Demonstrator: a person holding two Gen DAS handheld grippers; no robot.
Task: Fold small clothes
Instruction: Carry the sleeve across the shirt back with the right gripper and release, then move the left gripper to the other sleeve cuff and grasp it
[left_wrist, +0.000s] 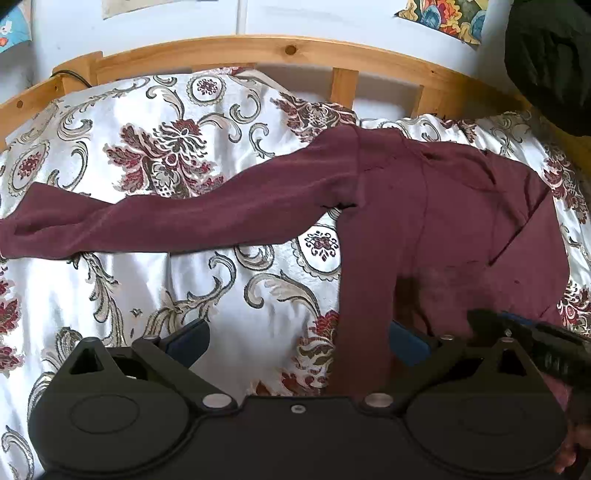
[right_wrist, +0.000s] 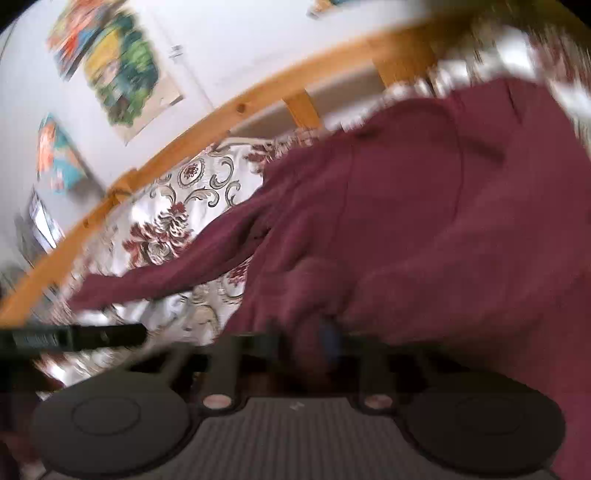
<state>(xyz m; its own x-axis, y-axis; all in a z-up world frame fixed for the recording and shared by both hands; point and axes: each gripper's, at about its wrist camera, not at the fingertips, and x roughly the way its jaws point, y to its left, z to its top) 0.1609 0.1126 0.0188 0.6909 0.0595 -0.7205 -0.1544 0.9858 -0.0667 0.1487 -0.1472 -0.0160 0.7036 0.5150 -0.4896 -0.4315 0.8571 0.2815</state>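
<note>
Your left gripper (left_wrist: 299, 341) hangs over the near part of the bed with its jaws spread wide. The near left edge of the maroon top (left_wrist: 424, 221) runs between its blue pads (left_wrist: 188, 341), but neither pad presses on the cloth, so it has hold of nothing.

Your right gripper (right_wrist: 303, 332) is drawn almost closed on a bunched fold of that top, and cloth shows squeezed between its fingers. That view is smeared and tilted, so the edges of the pinch are hard to make out. In the left wrist view you can see its dark body coming in from the near right, over the near hem of the garment.

The top lies on the right half of the bed, its body flat with a crease down the middle. One long sleeve (left_wrist: 147, 218) stretches away to the left, resting on the patterned bedspread (left_wrist: 129, 280), white satin with red flowers and grey scrolls.

Beyond the bedspread, at the far side, you have the wooden bed rail (left_wrist: 258, 48) with its short upright slats. Behind that is a white wall carrying colourful pictures (right_wrist: 122, 74). A dark bulky thing (left_wrist: 550, 62) sits at the far right corner; what it is you cannot tell.
</note>
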